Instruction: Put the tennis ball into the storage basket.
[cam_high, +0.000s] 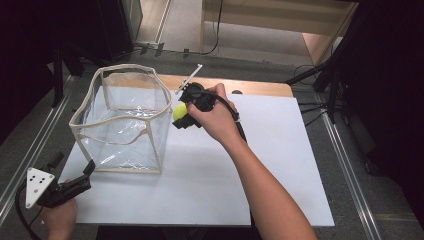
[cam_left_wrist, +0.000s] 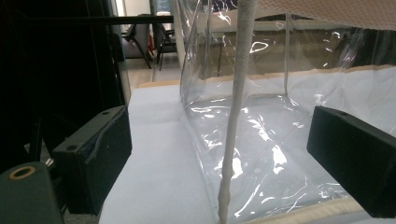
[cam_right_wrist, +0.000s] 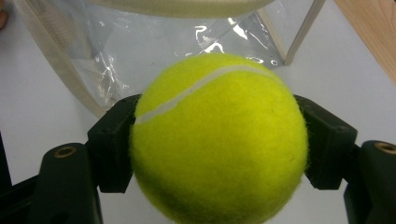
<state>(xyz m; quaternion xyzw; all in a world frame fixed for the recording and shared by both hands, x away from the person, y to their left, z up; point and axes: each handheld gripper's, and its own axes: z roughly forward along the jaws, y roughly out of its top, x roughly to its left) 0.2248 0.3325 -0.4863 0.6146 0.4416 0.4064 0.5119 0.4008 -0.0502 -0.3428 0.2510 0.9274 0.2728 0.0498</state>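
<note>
Tennis ball (cam_right_wrist: 219, 140): yellow-green w/ white seam. Storage box (cam_high: 122, 120): clear plastic, beige trim. Table (cam_high: 280, 165): white top, wood edge at rear. Right tool (cam_high: 184, 118) and left tool (cam_high: 90, 167): black.

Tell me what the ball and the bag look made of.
Ball: fuzzy yellow-green felt with a white seam, like a tennis ball; matte nap. Bag: clear, glossy plastic film, judging by its glare and creases, with beige edging that looks like woven fabric.

High view looks down over table (cam_high: 210, 195); both tool views sit close, sharing clear bag (cam_left_wrist: 261, 140).
</note>
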